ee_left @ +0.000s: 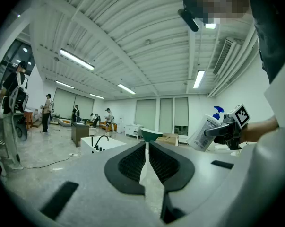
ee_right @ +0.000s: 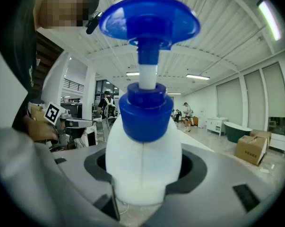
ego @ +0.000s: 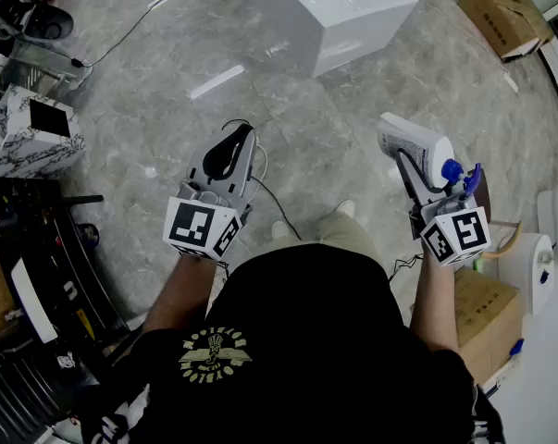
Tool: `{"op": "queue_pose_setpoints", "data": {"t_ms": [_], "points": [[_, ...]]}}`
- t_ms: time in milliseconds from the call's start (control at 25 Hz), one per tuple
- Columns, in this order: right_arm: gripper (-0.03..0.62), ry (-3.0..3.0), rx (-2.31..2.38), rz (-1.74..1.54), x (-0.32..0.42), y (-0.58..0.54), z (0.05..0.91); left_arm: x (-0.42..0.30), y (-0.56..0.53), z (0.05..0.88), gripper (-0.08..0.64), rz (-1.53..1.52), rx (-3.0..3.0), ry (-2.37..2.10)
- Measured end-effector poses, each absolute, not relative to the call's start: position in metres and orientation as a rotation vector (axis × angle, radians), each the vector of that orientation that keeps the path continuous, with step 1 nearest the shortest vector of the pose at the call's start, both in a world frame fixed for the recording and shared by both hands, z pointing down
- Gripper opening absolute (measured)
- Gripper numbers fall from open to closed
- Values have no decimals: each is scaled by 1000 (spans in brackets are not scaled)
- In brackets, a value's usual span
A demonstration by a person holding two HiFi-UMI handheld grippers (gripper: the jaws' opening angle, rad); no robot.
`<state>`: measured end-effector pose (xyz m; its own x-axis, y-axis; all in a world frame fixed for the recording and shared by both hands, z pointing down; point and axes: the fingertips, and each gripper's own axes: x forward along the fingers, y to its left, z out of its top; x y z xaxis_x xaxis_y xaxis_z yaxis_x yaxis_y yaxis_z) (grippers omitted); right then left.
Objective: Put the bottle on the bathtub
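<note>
Now the bottle (ee_right: 142, 145) sits clamped inside the right tool (ee_right: 143, 171), the left tool (ee_left: 147, 162) closed.

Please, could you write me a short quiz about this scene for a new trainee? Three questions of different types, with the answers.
1. True or false: the bottle already stands on the bathtub.
2. The colour of the bottle's pump is: A red, B blue, C green.
3. Which gripper holds the bottle?
Key: 1 false; 2 B; 3 the right gripper. The left gripper is shut and empty.
</note>
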<state>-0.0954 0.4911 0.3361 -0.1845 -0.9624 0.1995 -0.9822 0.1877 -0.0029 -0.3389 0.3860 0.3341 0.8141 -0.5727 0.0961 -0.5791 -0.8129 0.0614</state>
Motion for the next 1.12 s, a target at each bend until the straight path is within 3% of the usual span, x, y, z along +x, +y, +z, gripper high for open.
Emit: {"op": "queue_pose_setpoints", "data": {"t_ms": [400,1120], "points": [[261,-2265,1892,190,-77,478,347,-339,352,348,21,160,2869,-1011],[261,-2374,1903,201,58,386,345,-215,257,335,21,202,2882,-1113]]}}
